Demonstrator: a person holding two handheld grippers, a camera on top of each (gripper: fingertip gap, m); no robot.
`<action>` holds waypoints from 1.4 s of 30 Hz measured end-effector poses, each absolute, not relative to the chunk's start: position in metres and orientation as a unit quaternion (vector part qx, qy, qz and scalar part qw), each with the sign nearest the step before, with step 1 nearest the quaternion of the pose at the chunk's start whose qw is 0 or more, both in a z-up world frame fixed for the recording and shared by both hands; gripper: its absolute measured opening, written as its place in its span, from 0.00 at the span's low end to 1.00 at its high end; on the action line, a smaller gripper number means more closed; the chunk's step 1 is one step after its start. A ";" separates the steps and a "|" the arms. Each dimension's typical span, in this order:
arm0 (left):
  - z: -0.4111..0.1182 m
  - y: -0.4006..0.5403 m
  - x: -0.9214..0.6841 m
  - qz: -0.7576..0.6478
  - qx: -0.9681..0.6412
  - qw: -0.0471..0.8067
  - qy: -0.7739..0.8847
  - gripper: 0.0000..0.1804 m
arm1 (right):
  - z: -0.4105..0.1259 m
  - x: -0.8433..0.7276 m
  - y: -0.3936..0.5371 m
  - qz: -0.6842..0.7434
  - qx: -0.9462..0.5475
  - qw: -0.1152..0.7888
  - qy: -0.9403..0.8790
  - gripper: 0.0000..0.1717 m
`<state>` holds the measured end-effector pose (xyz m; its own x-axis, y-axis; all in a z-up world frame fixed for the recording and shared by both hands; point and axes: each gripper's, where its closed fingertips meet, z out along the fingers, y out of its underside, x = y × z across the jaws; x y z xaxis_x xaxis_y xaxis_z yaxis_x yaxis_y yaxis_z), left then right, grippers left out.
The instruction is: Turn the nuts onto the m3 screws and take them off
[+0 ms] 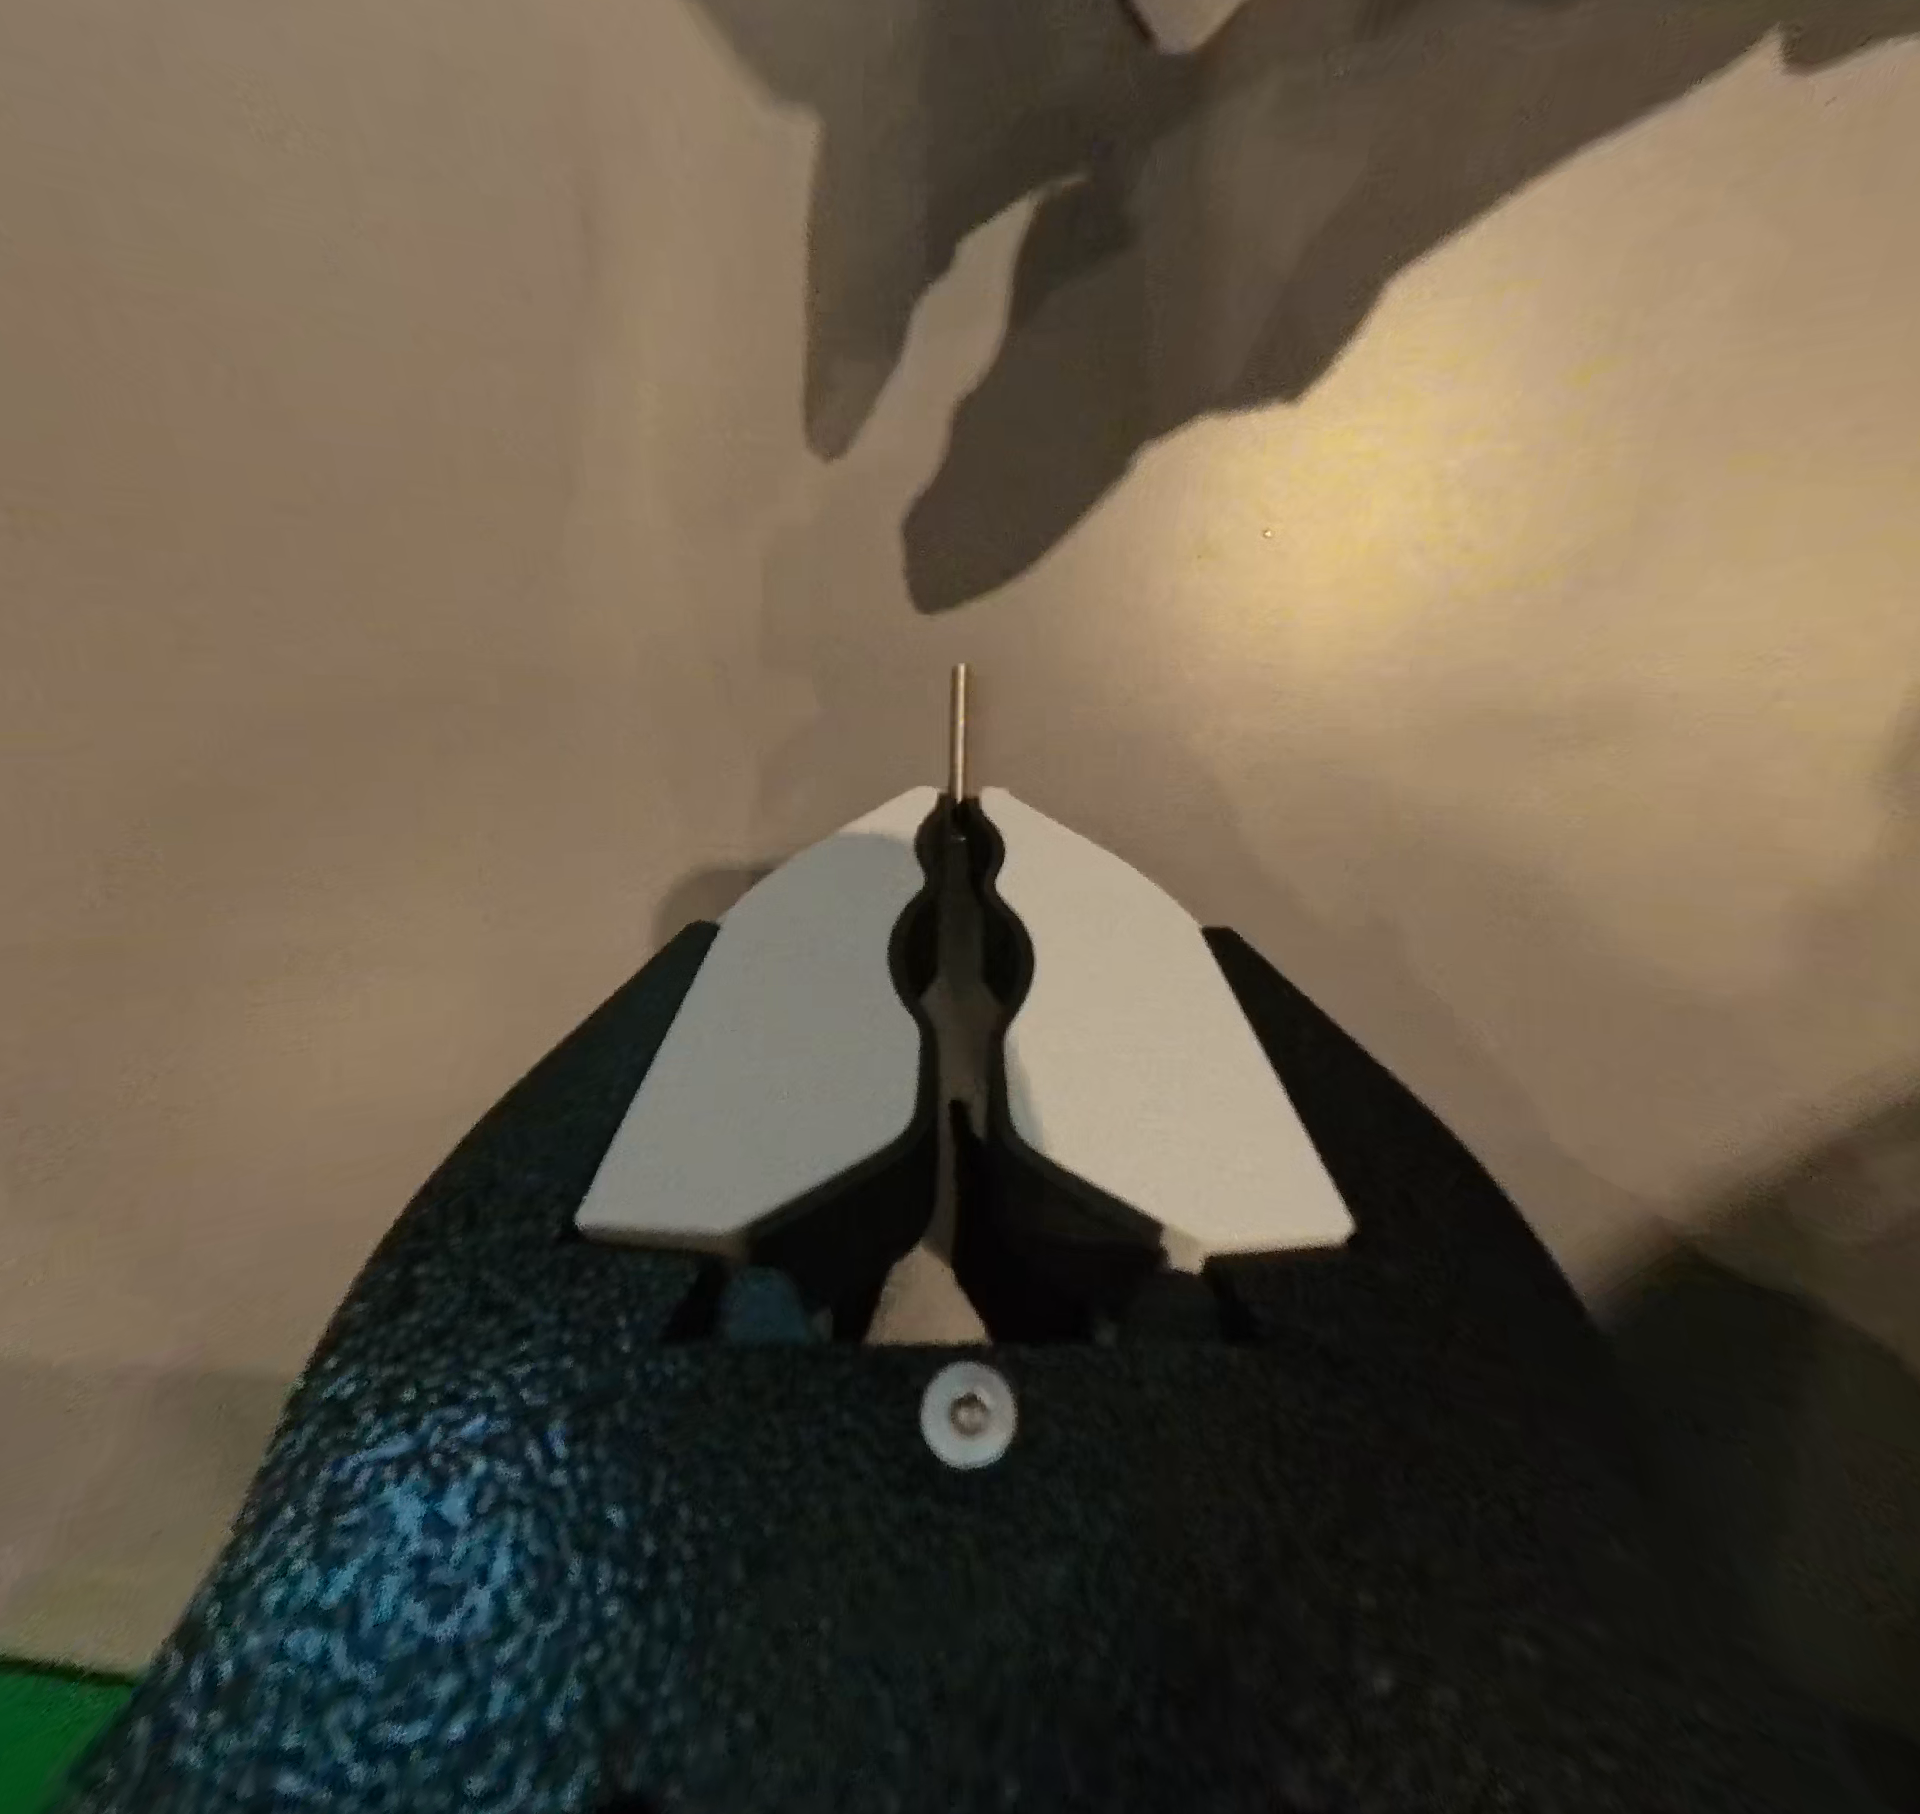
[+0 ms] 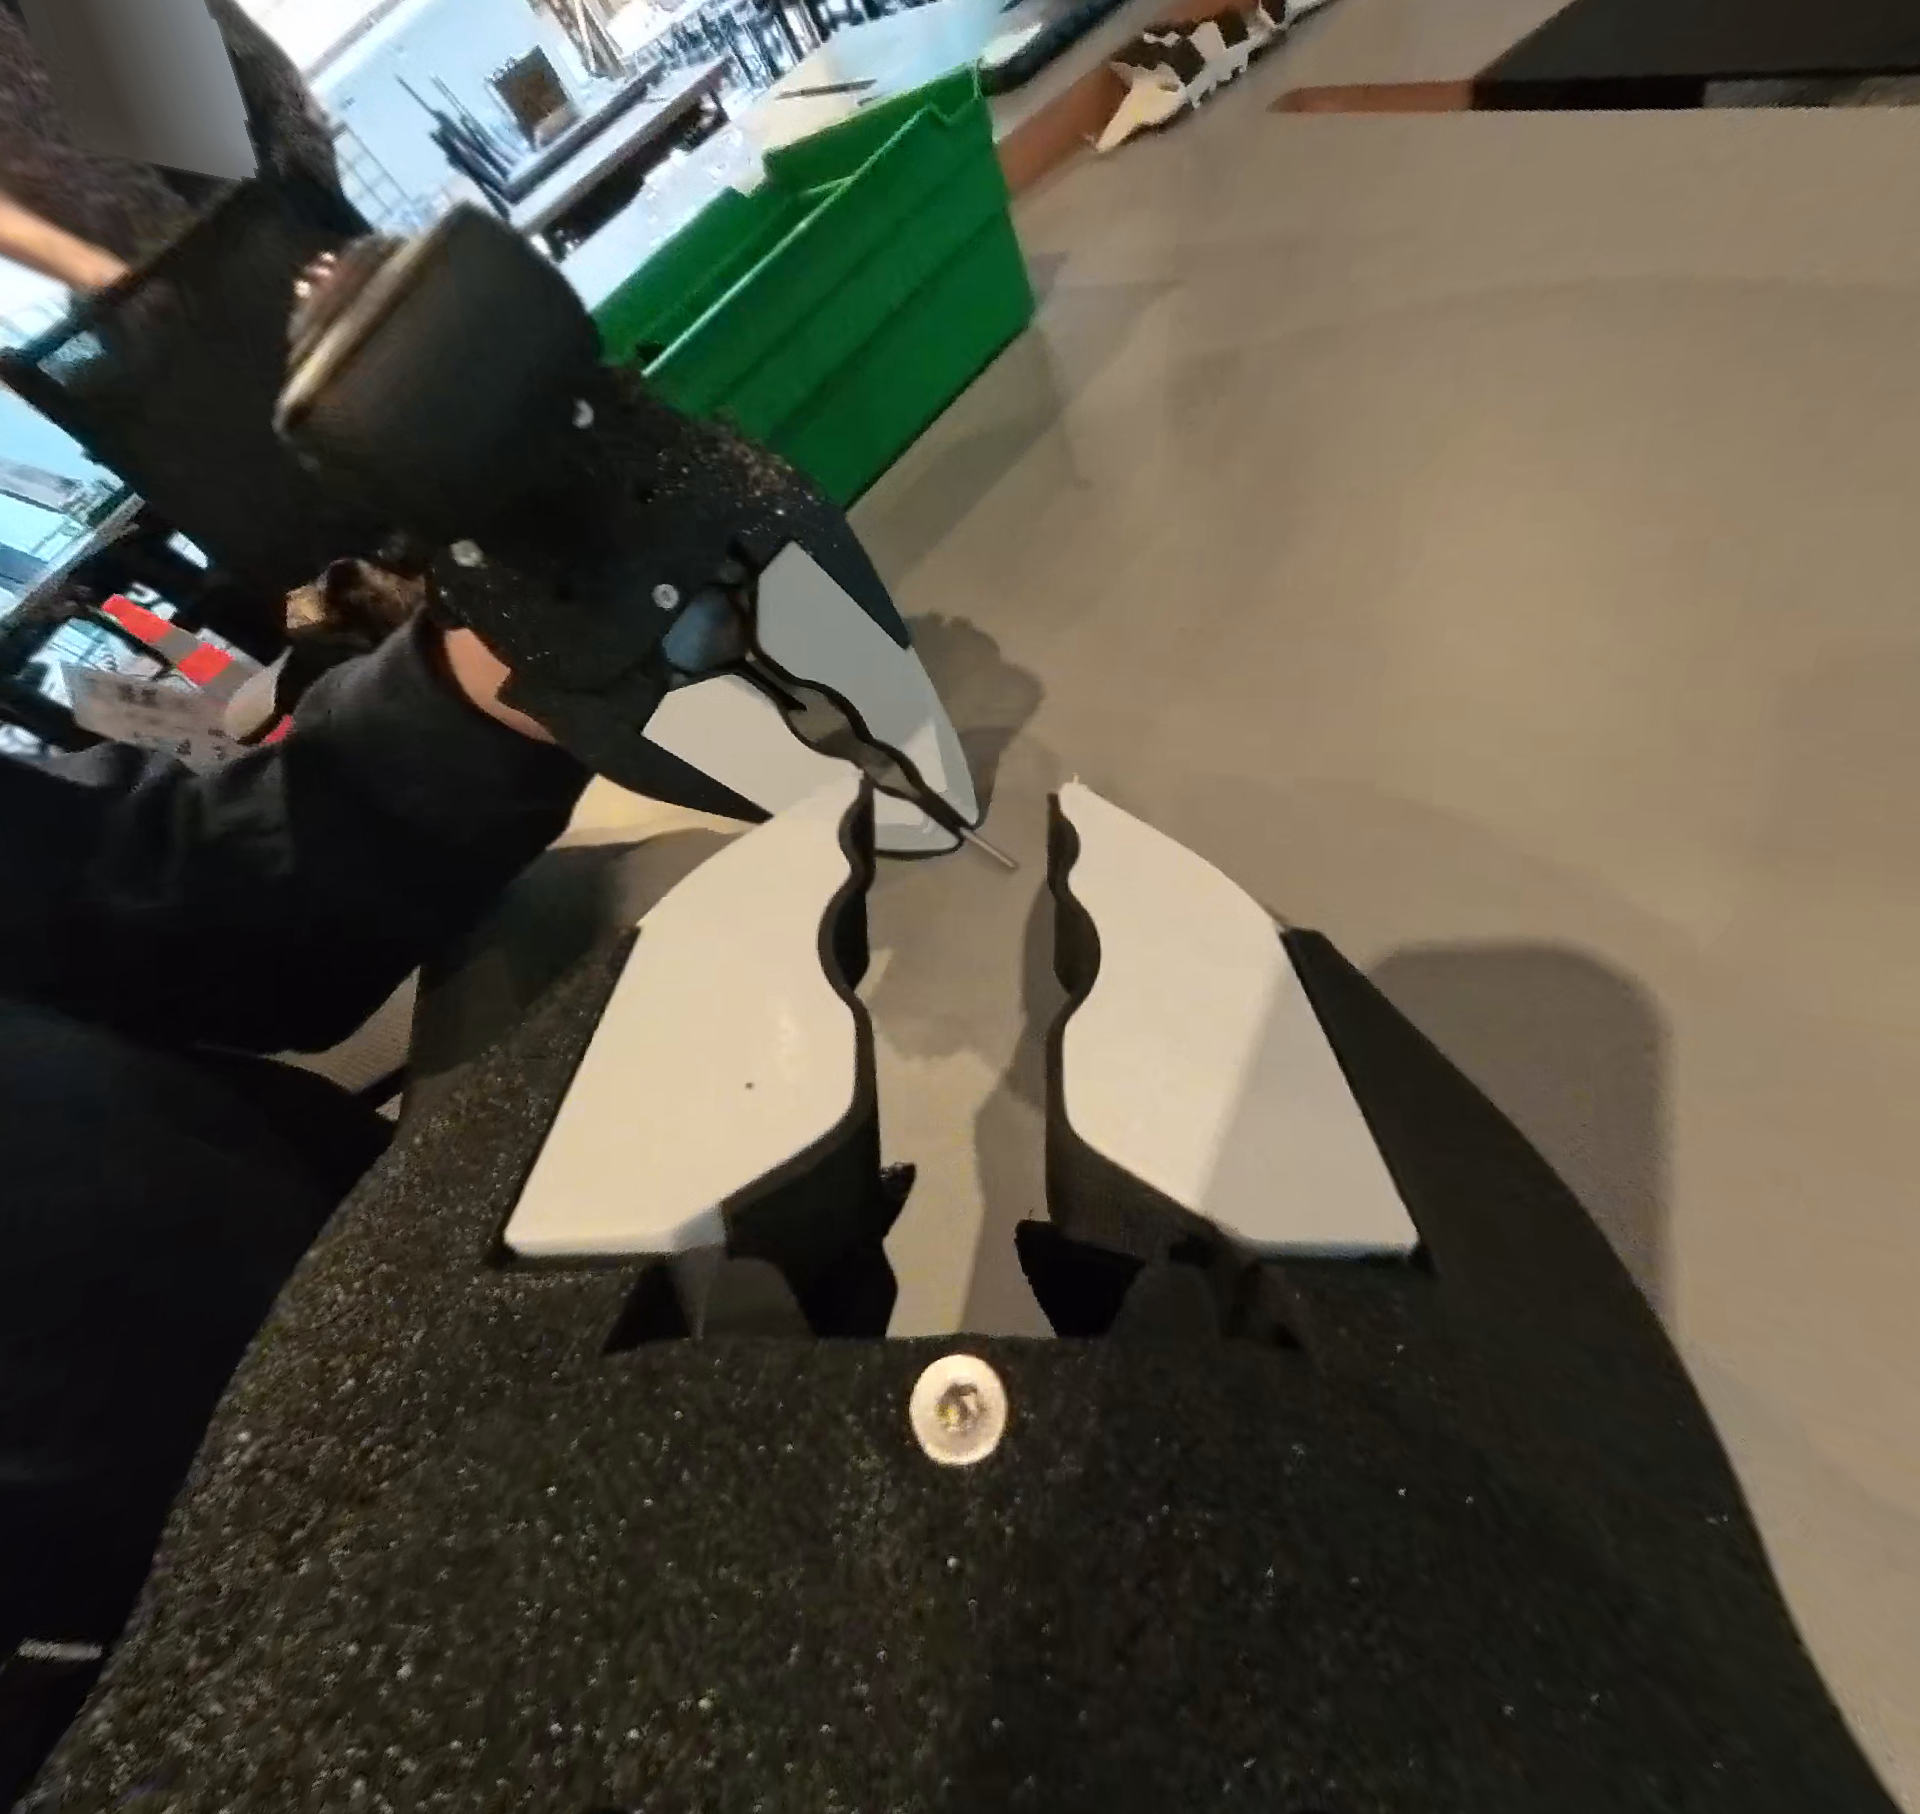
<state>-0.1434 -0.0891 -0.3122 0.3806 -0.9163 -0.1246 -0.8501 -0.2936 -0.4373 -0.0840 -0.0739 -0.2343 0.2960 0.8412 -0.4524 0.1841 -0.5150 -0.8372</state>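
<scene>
My left gripper is shut on a thin metal screw. The bare shaft sticks straight out past the white fingertips, above the beige table. I see no nut on it. The right wrist view shows the same gripper from the side, with the screw poking out of its tips. My right gripper is open and empty. Its white fingers stand apart just in front of the screw's tip and do not touch it.
A green bin stands on the table behind the left gripper. A person's dark sleeve holds the left gripper at the left. White and black clutter lies at the far table edge. A dark block sits at the far right. There is about 10 cm between the tips of the two grippers.
</scene>
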 end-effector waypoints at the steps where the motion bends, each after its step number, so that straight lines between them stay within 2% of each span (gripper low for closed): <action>1: -0.312 -0.087 -0.143 -0.073 -0.799 0.237 0.547 0.01 | -0.237 -0.084 -0.072 0.477 -0.732 0.342 -0.348 0.19; 5: -0.299 -0.074 -0.138 -0.071 -0.782 0.336 0.520 0.01 | -0.234 -0.089 -0.068 0.539 -0.721 0.328 -0.287 0.16; 9: -0.251 -0.069 -0.123 -0.131 -0.735 0.478 0.463 0.01 | -0.221 -0.099 -0.062 0.645 -0.674 0.313 -0.180 0.16; 14: -0.224 -0.074 -0.115 -0.186 -0.697 0.536 0.440 0.01 | -0.216 -0.109 -0.068 0.628 -0.663 0.346 -0.215 0.14; 18: -0.223 -0.077 -0.111 -0.195 -0.689 0.539 0.444 0.01 | -0.214 -0.113 -0.070 0.624 -0.657 0.359 -0.226 0.12; 19: -0.223 -0.078 -0.110 -0.195 -0.688 0.539 0.445 0.01 | -0.213 -0.114 -0.071 0.630 -0.651 0.358 -0.228 0.09; 20: -0.224 -0.078 -0.109 -0.195 -0.687 0.539 0.447 0.01 | -0.210 -0.114 -0.074 0.637 -0.641 0.359 -0.234 0.03; 25: -0.223 -0.084 -0.105 -0.231 -0.675 0.539 0.448 0.01 | -0.210 -0.111 -0.078 0.596 -0.640 0.392 -0.286 0.01; 28: -0.231 -0.084 -0.107 -0.251 -0.690 0.513 0.444 0.15 | -0.210 -0.109 -0.081 0.561 -0.640 0.410 -0.329 0.01; 32: -0.242 -0.094 -0.101 -0.303 -0.692 0.464 0.462 0.21 | -0.219 -0.109 -0.096 0.500 -0.630 0.408 -0.433 0.01; 37: -0.253 -0.120 -0.090 -0.376 -0.663 0.397 0.512 0.20 | -0.231 -0.110 -0.124 0.461 -0.582 0.386 -0.547 0.01; 42: -0.262 -0.141 -0.082 -0.414 -0.637 0.348 0.549 0.14 | -0.232 -0.108 -0.135 0.463 -0.557 0.375 -0.578 0.01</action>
